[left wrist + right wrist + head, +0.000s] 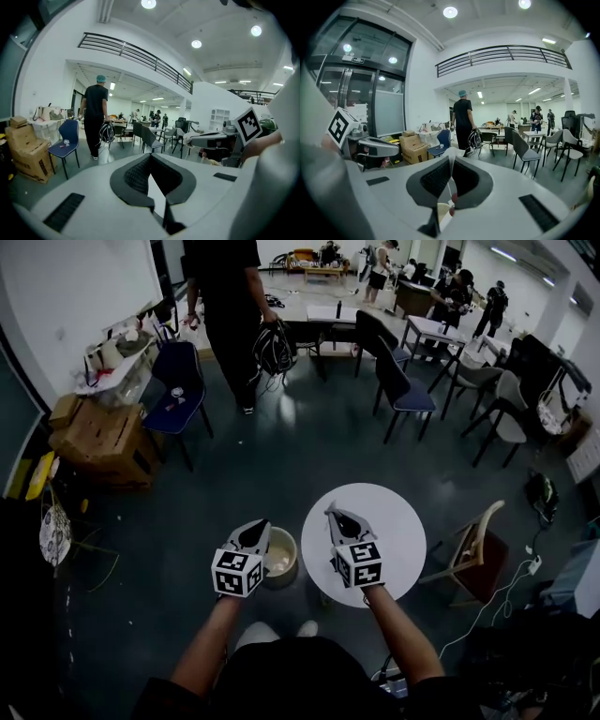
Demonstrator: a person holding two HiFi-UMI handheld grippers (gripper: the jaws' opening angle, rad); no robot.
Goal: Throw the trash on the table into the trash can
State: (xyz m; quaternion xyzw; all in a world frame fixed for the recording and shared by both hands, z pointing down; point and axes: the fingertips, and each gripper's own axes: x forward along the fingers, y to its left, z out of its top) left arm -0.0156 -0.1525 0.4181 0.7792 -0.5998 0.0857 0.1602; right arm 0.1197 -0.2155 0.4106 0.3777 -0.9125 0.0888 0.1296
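- The left hand-held gripper (255,531) is held out in front of the person, just above the trash can (292,557). Its own view shows the dark pads pressed together at the tip with nothing between them.
- The right hand-held gripper (340,518) hangs over the near edge of the round white counter (398,521). Its pads are also pressed together. The thin pale line at their seam looks like bright floor seen beyond the tips, not a pinched scrap.
- Both point forward and only slightly down, side by side and apart, at neither the counter nor the can. That reads as a resting carry, not a reach.
- The trash can stands on the floor touching or just beside the counter's left edge, probably so a short sideways move is enough to drop something in.
- Pale contents (279,563) show inside the can, too small to identify. The part of the counter top in view carries no trash, though the right hand-held gripper hides a small patch.
- Judged from this, the trash is in the can and the task looks done or nearly so.
- A person (230,306) stands well apart across the room, clear of the work.
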